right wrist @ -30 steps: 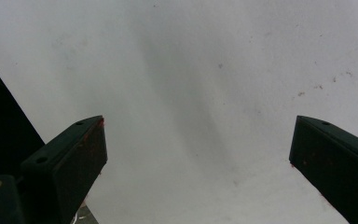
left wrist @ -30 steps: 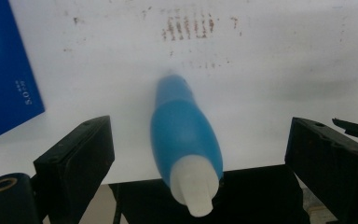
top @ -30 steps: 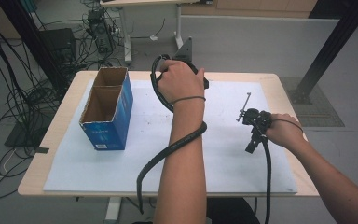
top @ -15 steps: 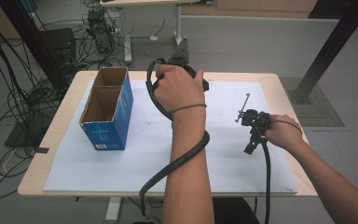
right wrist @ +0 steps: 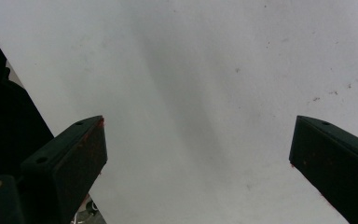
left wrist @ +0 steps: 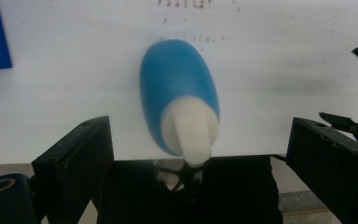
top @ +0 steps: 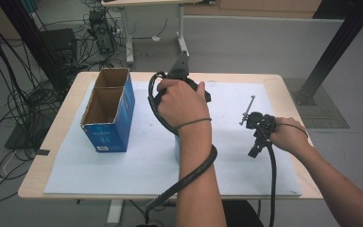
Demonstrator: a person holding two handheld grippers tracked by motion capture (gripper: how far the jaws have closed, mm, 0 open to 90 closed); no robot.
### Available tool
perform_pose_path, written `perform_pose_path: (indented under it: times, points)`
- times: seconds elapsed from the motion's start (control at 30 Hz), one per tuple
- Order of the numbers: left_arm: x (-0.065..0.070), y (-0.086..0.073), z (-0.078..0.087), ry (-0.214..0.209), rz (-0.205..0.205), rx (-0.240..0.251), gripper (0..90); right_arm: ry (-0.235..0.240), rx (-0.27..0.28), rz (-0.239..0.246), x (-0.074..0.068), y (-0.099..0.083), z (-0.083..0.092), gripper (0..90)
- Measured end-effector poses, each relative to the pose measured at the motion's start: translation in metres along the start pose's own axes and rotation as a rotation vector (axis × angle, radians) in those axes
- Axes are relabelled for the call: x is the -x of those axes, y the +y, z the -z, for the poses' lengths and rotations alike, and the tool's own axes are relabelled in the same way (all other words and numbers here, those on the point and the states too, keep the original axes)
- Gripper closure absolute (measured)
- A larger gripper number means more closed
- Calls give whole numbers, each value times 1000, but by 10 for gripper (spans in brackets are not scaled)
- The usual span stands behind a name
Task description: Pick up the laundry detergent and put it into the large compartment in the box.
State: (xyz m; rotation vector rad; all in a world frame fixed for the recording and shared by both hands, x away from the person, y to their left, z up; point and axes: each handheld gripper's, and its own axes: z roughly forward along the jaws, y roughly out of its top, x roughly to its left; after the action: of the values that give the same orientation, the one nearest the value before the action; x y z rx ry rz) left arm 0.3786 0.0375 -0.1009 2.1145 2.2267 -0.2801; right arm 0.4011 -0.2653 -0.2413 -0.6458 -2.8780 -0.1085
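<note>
A blue bottle with a white cap stands on the white sheet, seen from above in the left gripper view. My left gripper hangs over it, open, with one jaw on each side of the bottle and neither touching it. In the high view the left hand covers that gripper, and a sliver of the bottle shows beside the wrist. My right gripper rests low at the right of the sheet. It stands open over bare white surface, with nothing between its jaws.
An open blue cardboard box with two compartments stands at the left of the white sheet. The wooden table edge runs just beyond it. Thick black cables trail from both grippers toward the near edge.
The left hand and its gripper have drifted a little toward the near side of the table, over the bottle. The right hand has stayed put.
</note>
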Motion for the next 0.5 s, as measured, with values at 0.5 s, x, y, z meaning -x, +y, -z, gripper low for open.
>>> perform_pose_path:
  times: [0.5]
  points:
    - [9,1,-20,12,0,2,81,12,7,6,2,-8,-3,40]
